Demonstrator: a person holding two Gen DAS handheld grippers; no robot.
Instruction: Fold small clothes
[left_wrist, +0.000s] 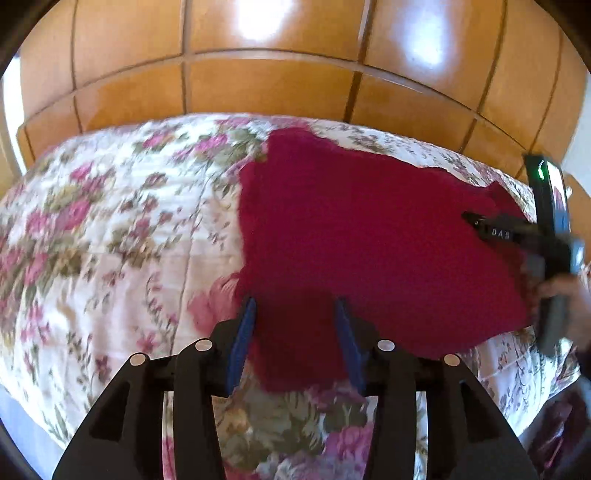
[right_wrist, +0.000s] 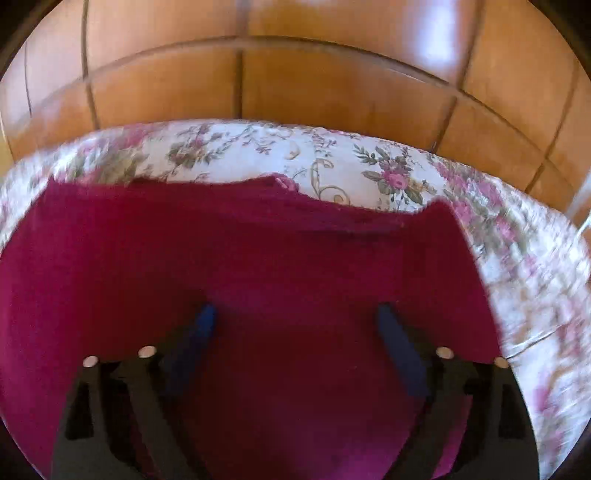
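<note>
Red garment (left_wrist: 354, 236) lies spread flat on the floral bedspread (left_wrist: 110, 221), on the half of the bed toward the right hand; wooden wardrobe (left_wrist: 277, 85) stands behind the bed. Long axis of the cloth runs side to side, from the left gripper across to the right one

Left gripper (left_wrist: 293, 306): over the near left corner of the garment, cloth directly below and ahead of it. Jaws part open, corner fabric lies between the blue pads but they do not pinch it

Right gripper (right_wrist: 297, 314): over the middle of the garment, cloth on all sides, free right edge off to its right. Jaws wide open, holding nothing. Whether either gripper touches the cloth: cannot tell

Judgement: both are equally near; next grasp probably an edge or corner
</note>
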